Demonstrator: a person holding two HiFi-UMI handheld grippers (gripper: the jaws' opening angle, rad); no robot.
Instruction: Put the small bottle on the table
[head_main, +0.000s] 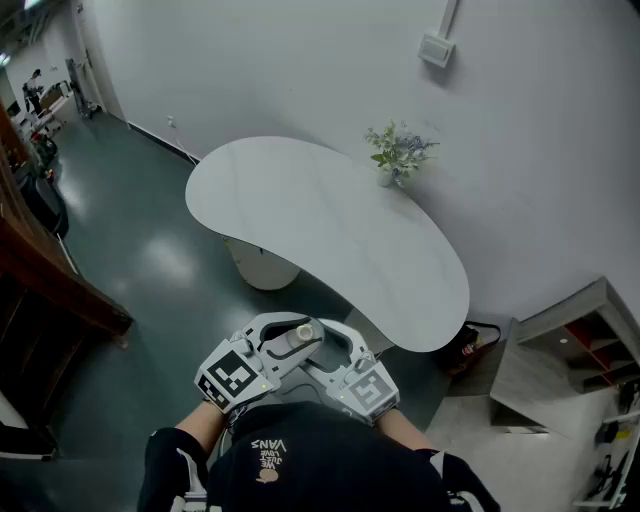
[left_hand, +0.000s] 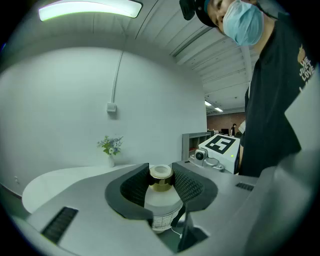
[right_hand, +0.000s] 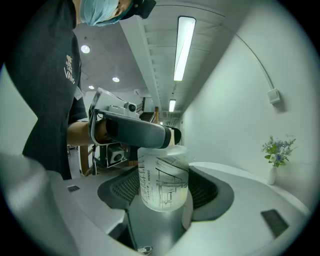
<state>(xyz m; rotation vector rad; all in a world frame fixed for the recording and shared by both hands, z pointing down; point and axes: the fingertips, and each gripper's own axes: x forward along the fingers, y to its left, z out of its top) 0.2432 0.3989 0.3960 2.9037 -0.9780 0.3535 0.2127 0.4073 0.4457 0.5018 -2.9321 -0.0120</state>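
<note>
Right gripper view: "MINISO" bottle tight in left tongs, between wide-open right tongs.

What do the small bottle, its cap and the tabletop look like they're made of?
small bottle: frosted, translucent glass or plastic, can't tell which; cloudy see-through wall with black line print on it.
cap: shiny gold band, looks metallic but could be plated plastic; pale top.
tabletop: smooth, plain white with a soft sheen; possibly laminate or a stone-like slab, look leaves it open.
</note>
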